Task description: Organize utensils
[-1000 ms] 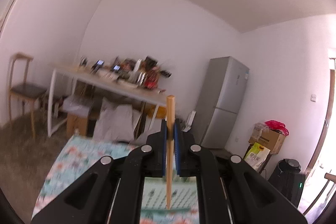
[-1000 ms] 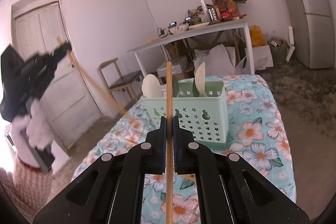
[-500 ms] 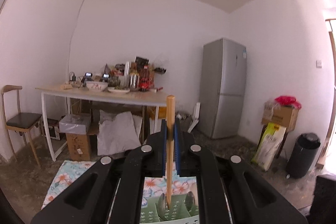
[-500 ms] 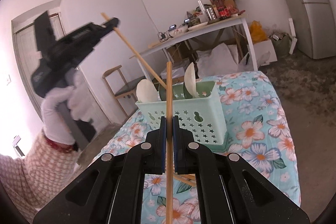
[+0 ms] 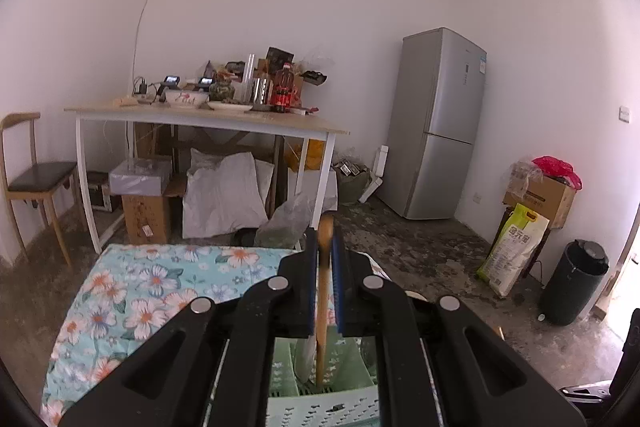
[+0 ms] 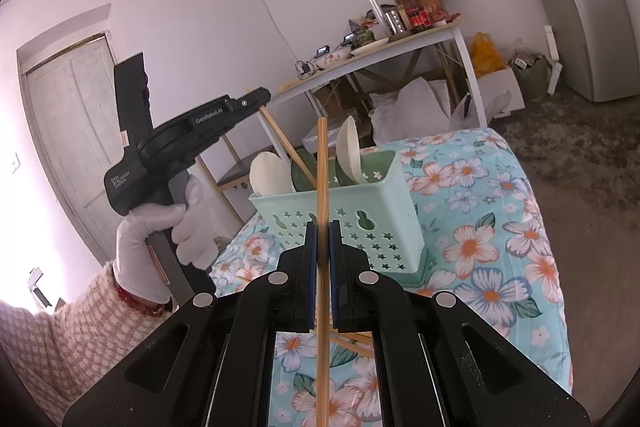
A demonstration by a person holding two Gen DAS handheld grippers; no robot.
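My left gripper [image 5: 323, 241] is shut on a wooden chopstick [image 5: 322, 311], whose lower end dips into the mint green utensil basket [image 5: 320, 407]. The right wrist view shows that left gripper [image 6: 260, 97] high at the left in a white-gloved hand [image 6: 160, 227], its chopstick [image 6: 286, 143] slanting down into the basket [image 6: 380, 211]. White spoons [image 6: 268, 175] and green ones stand in the basket. My right gripper [image 6: 322, 233] is shut on a second chopstick [image 6: 322, 167], held upright just in front of the basket.
The basket stands on a table with a flowered cloth [image 6: 500, 247]. Loose chopsticks [image 6: 352, 341] lie on the cloth under my right gripper. Behind are a cluttered white table [image 5: 208, 115], a chair [image 5: 32, 179] and a fridge [image 5: 436, 123].
My left gripper has swung in over the basket and sunk, so its chopstick's lower end now sits inside. The right gripper has hardly moved.
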